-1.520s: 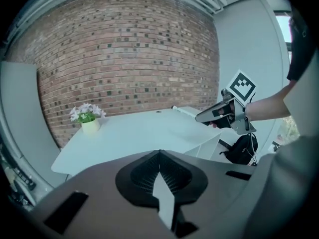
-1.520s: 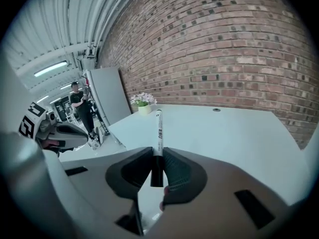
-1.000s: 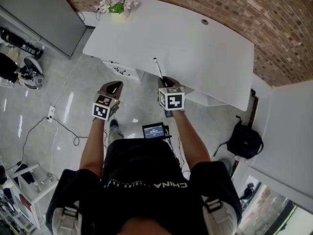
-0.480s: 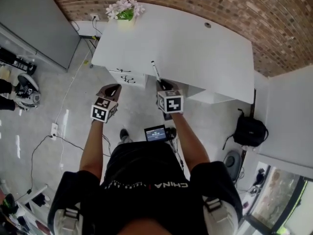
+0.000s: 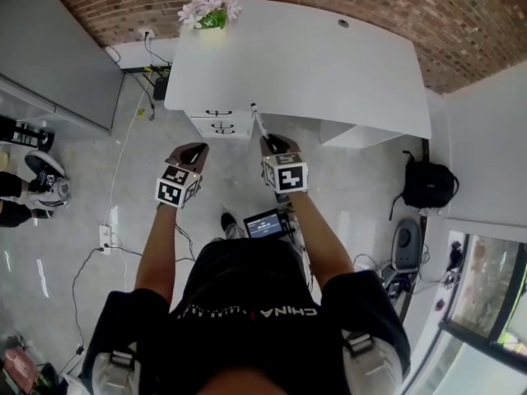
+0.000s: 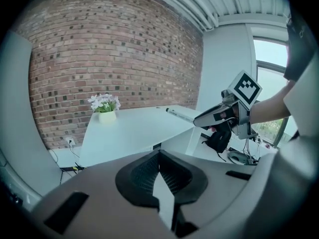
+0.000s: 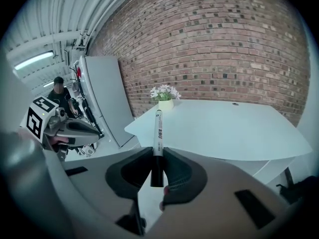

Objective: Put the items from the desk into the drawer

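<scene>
My right gripper (image 5: 272,141) is shut on a white marker with a black cap end (image 5: 258,120), which sticks out forward toward the white desk (image 5: 329,64). In the right gripper view the marker (image 7: 158,131) stands upright between the black pads. The left gripper (image 5: 196,148) hangs beside it at the left, shut with nothing in it. A white drawer unit (image 5: 221,123) with black handles stands under the desk's front edge, just ahead of both grippers. From the left gripper view the right gripper (image 6: 219,116) and its marker (image 6: 179,114) show in front of the desk (image 6: 129,131).
A pot of pale flowers (image 5: 210,13) stands on the desk's far left corner. A black backpack (image 5: 428,186) lies on the floor at the right; cables and a power strip (image 5: 104,239) at the left. A grey panel (image 5: 49,48) stands left, brick wall behind.
The desk and drawer unit have shifted in the head view as both hands travelled sideways over the floor. The drawer unit now lies right ahead of the grippers. The marker stays gripped.
</scene>
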Available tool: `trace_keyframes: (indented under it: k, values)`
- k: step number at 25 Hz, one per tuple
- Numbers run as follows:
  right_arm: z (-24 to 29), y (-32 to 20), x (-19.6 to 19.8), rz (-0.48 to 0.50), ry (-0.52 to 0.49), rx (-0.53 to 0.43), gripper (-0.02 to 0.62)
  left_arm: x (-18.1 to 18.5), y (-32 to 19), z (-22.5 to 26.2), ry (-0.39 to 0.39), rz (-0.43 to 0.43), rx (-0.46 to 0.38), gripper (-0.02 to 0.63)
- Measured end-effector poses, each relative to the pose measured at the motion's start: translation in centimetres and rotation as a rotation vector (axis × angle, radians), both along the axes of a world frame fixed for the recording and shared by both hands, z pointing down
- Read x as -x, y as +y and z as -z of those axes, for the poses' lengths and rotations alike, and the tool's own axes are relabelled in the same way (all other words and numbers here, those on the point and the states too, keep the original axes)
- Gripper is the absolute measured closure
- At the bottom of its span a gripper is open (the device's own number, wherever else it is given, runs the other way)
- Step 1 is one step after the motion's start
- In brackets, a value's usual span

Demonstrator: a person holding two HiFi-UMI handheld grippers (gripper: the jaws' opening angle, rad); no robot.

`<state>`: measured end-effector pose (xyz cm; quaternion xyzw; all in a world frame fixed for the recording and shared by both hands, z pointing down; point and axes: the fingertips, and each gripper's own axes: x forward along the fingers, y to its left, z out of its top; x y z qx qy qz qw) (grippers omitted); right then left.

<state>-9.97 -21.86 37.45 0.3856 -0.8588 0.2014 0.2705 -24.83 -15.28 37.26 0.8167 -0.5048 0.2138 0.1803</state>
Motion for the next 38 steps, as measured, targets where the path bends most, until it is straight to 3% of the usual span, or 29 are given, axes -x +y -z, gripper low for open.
trace_keyframes:
  k: [5, 18, 26, 31, 38]
  values:
    - [0.0, 1.4, 0.7, 0.0, 0.002, 0.012, 0.522, 0.4, 0.8, -0.5, -0.009, -0.006, 0.007, 0.594]
    - [0.0, 0.7, -1.7, 0.071, -0.04, 0.025, 0.522, -4.0, -0.6, 0.2, -0.051, -0.001, 0.012, 0.594]
    - [-0.5, 0.0, -3.1, 0.132, -0.076, 0.053, 0.522, -5.6, -1.2, -1.2, -0.122, 0.006, 0.057, 0.594]
    - [-1.4, 0.5, -2.2, 0.167, -0.085, 0.073, 0.522, -4.1, -2.3, -3.3, -0.226, -0.016, 0.071, 0.594]
    - [-4.4, 0.3, 0.7, 0.208, -0.074, 0.06, 0.522, -1.1, -4.7, -8.8, -0.395, -0.173, 0.085, 0.594]
